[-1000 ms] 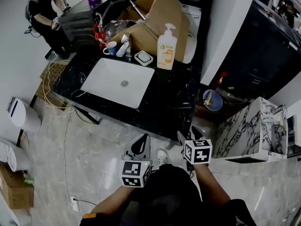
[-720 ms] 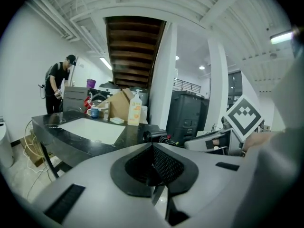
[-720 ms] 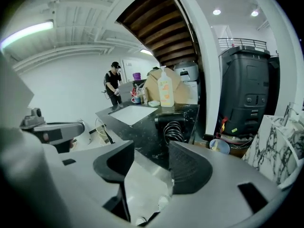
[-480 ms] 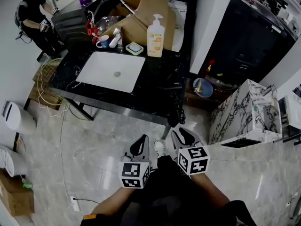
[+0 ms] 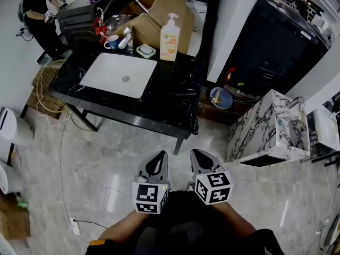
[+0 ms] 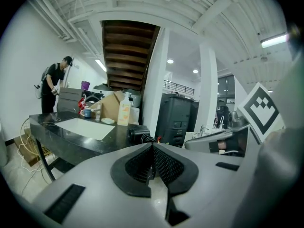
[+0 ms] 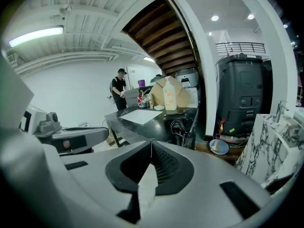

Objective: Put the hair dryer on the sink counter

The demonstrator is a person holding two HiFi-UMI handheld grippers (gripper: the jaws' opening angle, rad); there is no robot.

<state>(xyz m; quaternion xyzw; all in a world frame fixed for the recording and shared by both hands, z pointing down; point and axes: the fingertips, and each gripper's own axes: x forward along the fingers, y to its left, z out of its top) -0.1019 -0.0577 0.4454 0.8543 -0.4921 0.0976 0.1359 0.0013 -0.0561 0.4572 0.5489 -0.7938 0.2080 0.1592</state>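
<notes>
The black hair dryer [image 5: 187, 96] lies on the right end of the black sink counter [image 5: 159, 104], and its coiled cord [image 5: 193, 120] hangs over the edge. The left gripper view shows the hair dryer [image 6: 135, 133] lying ahead on the counter. My left gripper [image 5: 158, 160] and right gripper [image 5: 200, 156] are held side by side over the floor, well back from the counter. The left gripper [image 6: 152, 149] is shut and empty. The right gripper [image 7: 151, 147] closes its jaws until they meet, with nothing between them.
A white basin [image 5: 118, 74], a soap bottle [image 5: 169, 32], a cup and a cardboard box [image 5: 159, 7] share the counter. A marble-patterned cabinet [image 5: 265, 127] and a blue bowl [image 5: 219, 98] stand to the right. Cables [image 5: 58, 137] trail on the floor at left. A person [image 5: 37, 7] stands far left.
Both grippers and the head view have drawn back from the counter, which now sits farther off. The right gripper's jaws, apart a second ago, have come together empty.
</notes>
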